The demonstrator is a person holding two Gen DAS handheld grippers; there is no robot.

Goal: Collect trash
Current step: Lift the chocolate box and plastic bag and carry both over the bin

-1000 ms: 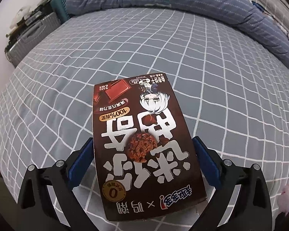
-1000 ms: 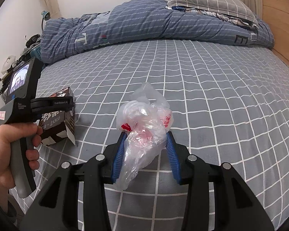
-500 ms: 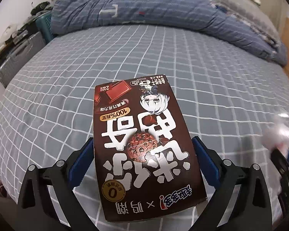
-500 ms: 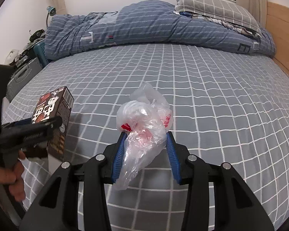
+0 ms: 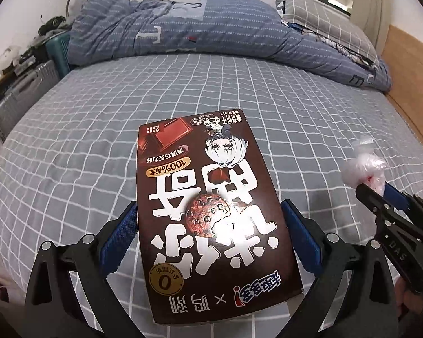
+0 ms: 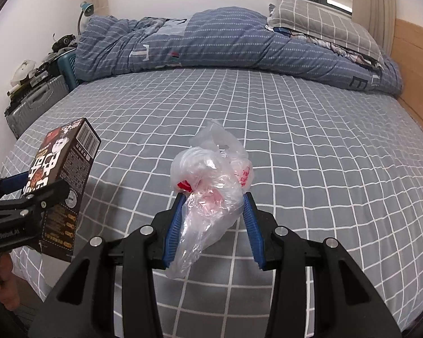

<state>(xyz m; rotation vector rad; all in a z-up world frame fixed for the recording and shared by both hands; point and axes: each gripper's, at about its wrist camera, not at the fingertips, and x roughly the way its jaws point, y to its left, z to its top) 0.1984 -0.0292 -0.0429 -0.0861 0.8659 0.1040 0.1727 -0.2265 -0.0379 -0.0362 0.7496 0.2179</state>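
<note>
Both pieces of trash are already off the bed (image 6: 310, 146) and up in the air, 1 in each tool. The left gripper (image 5: 208, 225) is clamped across the width of a brown chocolate cookie box (image 5: 211, 214), its blue pads pressed on the 2 narrow sides so the printed face lies up and the carton sticks out forward over the checked sheet; gripping it low near 1 end seems to leave it a little nose-heavy, which may be why it tilts in the right wrist view. The right gripper (image 6: 211, 219) is closed narrow on a crumpled clear plastic bag (image 6: 208, 186) with red print, pinched around the bunched middle so the loose ends puff out above and hang below the pads. Nothing else that looks like litter shows on the sheet; the folded blue duvet (image 6: 211, 42) and grey pillow (image 6: 324, 22) sit at the far end. No bin is in sight, so carrying both away looks like what remains.
</note>
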